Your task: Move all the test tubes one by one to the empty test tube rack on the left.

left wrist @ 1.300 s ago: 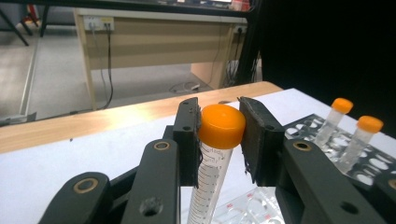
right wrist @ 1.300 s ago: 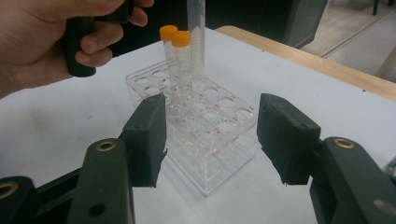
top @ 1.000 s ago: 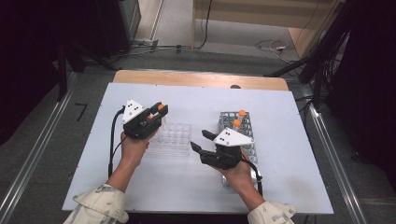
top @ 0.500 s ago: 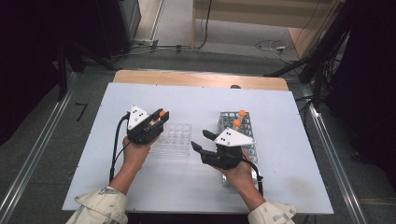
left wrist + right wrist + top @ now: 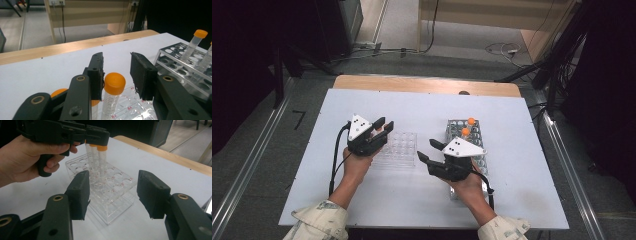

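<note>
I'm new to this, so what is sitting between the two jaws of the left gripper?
In the left gripper view, an orange-capped tube stands in the clear rack between the left gripper jaws, which have just been opening; a gap shows beside the cap.

Both grippers (image 5: pixel 384 126) (image 5: pixel 427 150) matte black, pistol handles, 2 flat pads (image 5: pixel 80 192) each, brass-ringed pivots. Grey 3-cornered plate (image 5: pixel 358 126) on top, black cable (image 5: pixel 334 165) trailing. Person wears pale patterned sleeves (image 5: pixel 319 222).

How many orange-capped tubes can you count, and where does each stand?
4: two tubes in the clear rack at the left gripper, one between its just-opened jaws, another behind; two in the metal rack. Others may be hidden.
</note>
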Tool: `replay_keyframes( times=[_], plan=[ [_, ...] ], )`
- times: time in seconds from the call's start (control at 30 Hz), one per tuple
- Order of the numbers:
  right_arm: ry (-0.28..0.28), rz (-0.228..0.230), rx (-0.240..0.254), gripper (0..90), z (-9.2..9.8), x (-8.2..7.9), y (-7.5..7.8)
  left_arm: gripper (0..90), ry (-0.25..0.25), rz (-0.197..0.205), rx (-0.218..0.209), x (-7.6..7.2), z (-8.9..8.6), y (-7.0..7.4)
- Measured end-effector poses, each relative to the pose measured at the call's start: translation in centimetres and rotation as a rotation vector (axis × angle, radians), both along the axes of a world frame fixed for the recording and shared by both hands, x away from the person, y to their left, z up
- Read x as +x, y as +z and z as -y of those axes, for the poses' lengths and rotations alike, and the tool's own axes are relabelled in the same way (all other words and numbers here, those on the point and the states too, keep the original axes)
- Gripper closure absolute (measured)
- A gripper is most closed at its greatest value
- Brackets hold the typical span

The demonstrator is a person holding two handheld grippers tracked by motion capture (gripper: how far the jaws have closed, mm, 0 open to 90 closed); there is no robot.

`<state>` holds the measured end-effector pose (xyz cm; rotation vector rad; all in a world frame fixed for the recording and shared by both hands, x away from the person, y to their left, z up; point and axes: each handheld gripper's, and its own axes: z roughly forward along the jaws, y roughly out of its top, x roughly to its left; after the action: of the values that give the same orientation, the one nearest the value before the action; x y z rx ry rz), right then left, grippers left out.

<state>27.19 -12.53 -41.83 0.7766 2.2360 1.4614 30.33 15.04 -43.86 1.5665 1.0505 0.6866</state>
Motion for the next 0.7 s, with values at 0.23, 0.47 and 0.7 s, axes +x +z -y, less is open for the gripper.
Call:
replay_keyframes(
  times=[0.23,0.47,0.7],
  plan=[
    [-0.028,0.010,0.011,37.5,0.8,0.3,0.3,37.9,-0.010,0.010,-0.026,-0.4,0.3,0.7],
    [-0.083,0.030,0.021,31.8,2.5,0.8,1.0,20.0,-0.036,0.009,-0.032,-0.9,1.1,1.4],
    [-0.153,0.063,0.022,29.9,4.5,1.4,1.6,18.4,-0.070,0.005,-0.032,-1.3,1.7,1.6]
  ],
)
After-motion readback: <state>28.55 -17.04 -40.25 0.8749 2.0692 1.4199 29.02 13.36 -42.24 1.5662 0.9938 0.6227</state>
